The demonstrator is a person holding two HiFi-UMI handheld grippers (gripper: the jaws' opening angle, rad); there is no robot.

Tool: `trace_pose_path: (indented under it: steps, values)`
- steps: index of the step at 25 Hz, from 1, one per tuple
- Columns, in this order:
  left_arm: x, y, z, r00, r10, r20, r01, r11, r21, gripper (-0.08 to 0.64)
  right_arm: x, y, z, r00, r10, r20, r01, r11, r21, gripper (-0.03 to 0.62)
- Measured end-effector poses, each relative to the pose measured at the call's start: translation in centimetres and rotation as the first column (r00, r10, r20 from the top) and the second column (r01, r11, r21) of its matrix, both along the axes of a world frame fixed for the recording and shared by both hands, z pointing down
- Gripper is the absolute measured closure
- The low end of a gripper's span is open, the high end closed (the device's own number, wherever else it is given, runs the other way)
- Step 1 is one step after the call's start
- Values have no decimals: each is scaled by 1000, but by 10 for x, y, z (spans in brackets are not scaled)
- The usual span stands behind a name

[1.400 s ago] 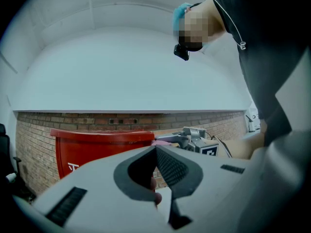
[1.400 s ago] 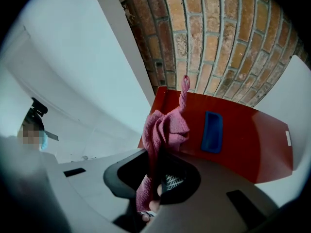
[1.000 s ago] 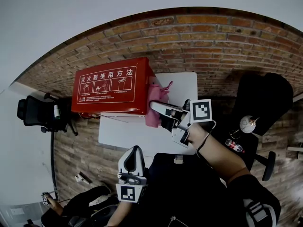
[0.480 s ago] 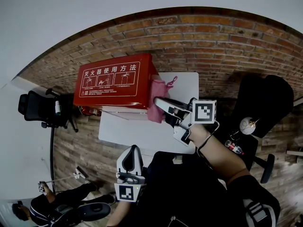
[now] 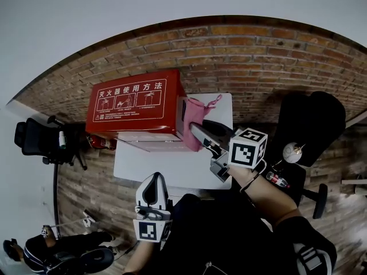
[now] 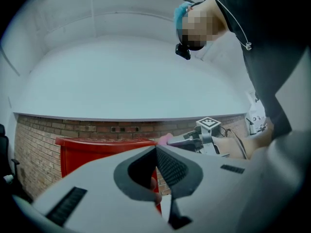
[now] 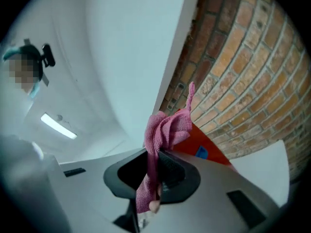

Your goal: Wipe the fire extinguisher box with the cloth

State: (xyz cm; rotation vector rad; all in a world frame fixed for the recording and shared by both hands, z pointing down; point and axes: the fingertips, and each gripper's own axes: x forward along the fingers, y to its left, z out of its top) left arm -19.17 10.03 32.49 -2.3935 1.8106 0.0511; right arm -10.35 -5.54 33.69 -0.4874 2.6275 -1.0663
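Head view: your right gripper, fingers clamped on the pink cloth, holds it against the right side of the red fire extinguisher box at frame centre — wiping looks under way, other faces probably left. Your left gripper sits lower, fingers closed, empty.

A white bench sits at the centre of the head view. A red fire extinguisher box stands on its upper left part, white-printed face up, reaching past the bench's left edge. The bench's lower and right parts are bare.
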Motion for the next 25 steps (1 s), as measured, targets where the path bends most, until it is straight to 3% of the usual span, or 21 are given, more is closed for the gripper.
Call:
trace_pose_path:
  steps: [4,8,15,21,25]
  values:
    - [-14,-5,-4,999,43,-16,-43,999,31,522,5,10,-12,980,150,-127,-122,972,200,525]
    - [-33,-3,-9,995,96,-31,-94,995,42,522,-1,29,-24,940,277,-200,-203,924,324,525]
    - [-72,10,-24,981,192,-39,-190,981,51,522,-29,72,-46,840,470,-270,-284,806,519,525]
    - [-115,25,-29,972,229,-57,-226,972,62,522,-65,113,-54,763,581,-284,-310,713,629,525]
    - [-139,30,-29,965,252,-70,-249,967,50,522,-83,139,-51,730,620,-289,-328,688,648,525]
